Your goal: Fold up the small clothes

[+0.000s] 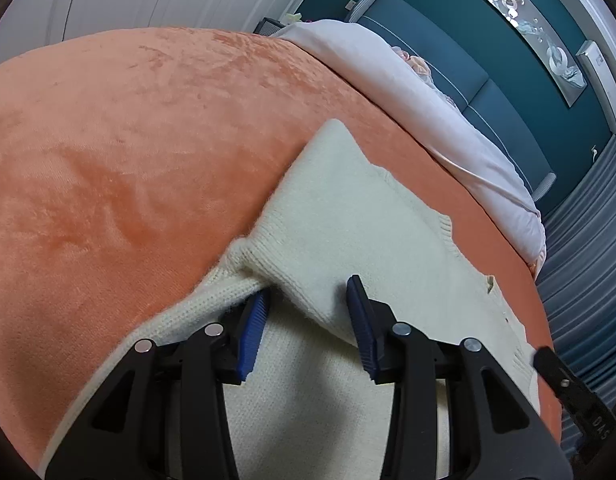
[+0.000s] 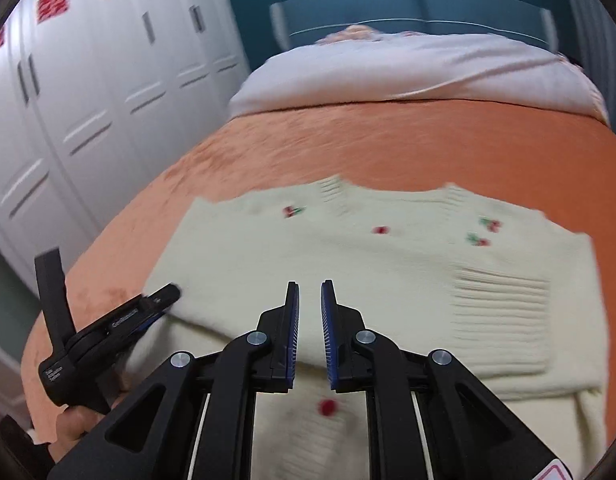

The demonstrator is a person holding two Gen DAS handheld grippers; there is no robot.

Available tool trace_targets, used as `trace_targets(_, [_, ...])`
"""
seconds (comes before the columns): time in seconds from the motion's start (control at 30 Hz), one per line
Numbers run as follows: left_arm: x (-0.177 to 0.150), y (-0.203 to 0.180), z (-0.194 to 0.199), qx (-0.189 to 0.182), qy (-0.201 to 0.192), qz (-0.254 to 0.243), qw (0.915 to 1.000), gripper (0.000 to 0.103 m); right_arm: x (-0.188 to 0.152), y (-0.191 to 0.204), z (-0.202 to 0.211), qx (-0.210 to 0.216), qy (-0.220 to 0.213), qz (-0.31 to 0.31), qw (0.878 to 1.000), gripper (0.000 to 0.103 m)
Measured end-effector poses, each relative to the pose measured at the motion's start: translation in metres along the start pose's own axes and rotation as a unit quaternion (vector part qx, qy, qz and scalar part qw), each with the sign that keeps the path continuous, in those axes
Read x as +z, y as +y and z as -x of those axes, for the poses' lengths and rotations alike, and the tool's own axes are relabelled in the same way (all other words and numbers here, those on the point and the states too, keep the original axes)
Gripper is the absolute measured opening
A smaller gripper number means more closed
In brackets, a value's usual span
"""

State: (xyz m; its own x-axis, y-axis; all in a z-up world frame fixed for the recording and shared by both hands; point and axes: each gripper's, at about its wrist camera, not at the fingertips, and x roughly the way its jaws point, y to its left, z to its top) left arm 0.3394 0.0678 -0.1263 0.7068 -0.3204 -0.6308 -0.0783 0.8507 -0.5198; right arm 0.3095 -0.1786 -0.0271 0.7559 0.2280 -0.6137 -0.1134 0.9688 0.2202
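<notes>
A cream knit sweater point(image 2: 387, 272) embroidered with small red cherries lies partly folded on an orange plush blanket point(image 1: 128, 140) spread over a bed, as a person works it with two hand-held grippers. The left gripper point(image 1: 308, 320) sits low at the sweater's left edge, its blue-padded fingers apart, a folded flap of knit lying between them and a strip of the edge draped over the left finger; nothing appears pinched. The right gripper point(image 2: 309, 328) hovers above the near part of the garment, its fingers close but with a narrow gap showing, holding nothing. A sleeve with a ribbed cuff point(image 2: 499, 300) already lies folded across the body, so the job looks to be mid-fold: one side brought in, the left side being dealt with. The next move probably calls for the left fingers to close on the loose edge and carry it across, while the right gripper steadies or smooths the cloth; soft knit of this kind may slip or bunch if only one layer is caught. White lettering shows on the left tool's handle in the right wrist view but is too blurred to read; the letters "DAS" show on the black tool at the edge of the left wrist view. White wardrobe doors point(image 2: 88, 80) carry red paper decorations, blurred.
</notes>
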Motion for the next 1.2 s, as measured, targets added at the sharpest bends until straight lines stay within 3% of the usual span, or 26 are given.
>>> trace_targets(0.13, [-0.002, 0.002, 0.000, -0.004, -0.003, 0.001, 1.0000, 0.038, 0.006, 0.046, -0.072, 0.002, 0.051, 0.057, 0.997, 0.008])
trace_targets(0.2, [-0.003, 0.002, -0.001, -0.004, -0.003, -0.002, 1.0000, 0.039, 0.007, 0.033, -0.092, -0.025, 0.062, 0.060, 0.996, 0.002])
trace_targets(0.27, [-0.003, 0.002, -0.001, -0.003, -0.005, -0.004, 1.0000, 0.039, 0.012, -0.009, -0.088, -0.038, 0.056, 0.004, 0.998, 0.000])
trace_targets(0.33, [-0.003, 0.003, -0.003, -0.007, -0.007, -0.004, 0.9999, 0.039, 0.016, -0.050, -0.071, -0.091, 0.036, -0.040, 0.994, 0.000])
trace_targets(0.37, [-0.004, 0.003, -0.003, -0.007, -0.008, -0.004, 0.9999, 0.039, 0.014, -0.076, -0.058, -0.098, 0.030, -0.078, 0.992, 0.000])
trace_targets(0.43, [-0.004, 0.002, -0.003, -0.006, -0.009, -0.006, 0.9999, 0.039, 0.007, -0.100, -0.030, -0.140, 0.025, -0.112, 0.984, 0.004])
trace_targets(0.53, [-0.005, 0.001, -0.004, -0.003, -0.010, -0.009, 0.9999, 0.039, -0.015, -0.104, 0.005, -0.098, 0.015, -0.113, 0.989, 0.004])
trace_targets(0.63, [-0.005, 0.000, -0.004, -0.001, -0.009, -0.010, 0.9999, 0.039, -0.046, -0.107, 0.006, -0.126, 0.038, -0.058, 0.990, 0.000])
trace_targets(0.7, [-0.005, -0.001, -0.004, -0.001, -0.008, -0.010, 0.9999, 0.039, -0.055, -0.126, 0.034, -0.120, 0.016, -0.117, 0.986, 0.000])
trace_targets(0.77, [-0.004, -0.002, -0.004, 0.002, -0.006, -0.010, 0.9999, 0.039, -0.062, -0.136, 0.064, -0.154, 0.005, -0.155, 0.976, 0.006])
trace_targets(0.87, [0.001, -0.005, 0.000, 0.012, 0.010, -0.012, 0.9998, 0.039, -0.085, -0.138, 0.106, -0.139, -0.006, -0.187, 0.973, 0.006])
trace_targets(0.93, [0.002, -0.006, 0.017, 0.026, 0.022, -0.019, 0.9993, 0.042, -0.110, -0.134, 0.143, -0.140, -0.009, -0.190, 0.972, 0.008])
trace_targets(1.0, [-0.004, -0.003, 0.045, 0.049, 0.029, -0.031, 0.9979, 0.063, -0.137, -0.128, 0.176, -0.136, 0.000, -0.189, 0.972, 0.012])
trace_targets(1.03, [-0.010, 0.001, 0.060, 0.062, 0.030, -0.039, 0.9969, 0.066, -0.150, -0.127, 0.188, -0.138, 0.007, -0.189, 0.972, 0.012])
trace_targets(1.1, [-0.020, 0.009, 0.089, 0.080, 0.032, -0.059, 0.9945, 0.066, -0.181, -0.118, 0.214, -0.146, 0.025, -0.185, 0.971, 0.018])
trace_targets(1.2, [-0.039, 0.017, 0.130, 0.137, 0.041, -0.096, 0.9851, 0.068, -0.215, -0.106, 0.240, -0.149, 0.047, -0.192, 0.969, 0.024])
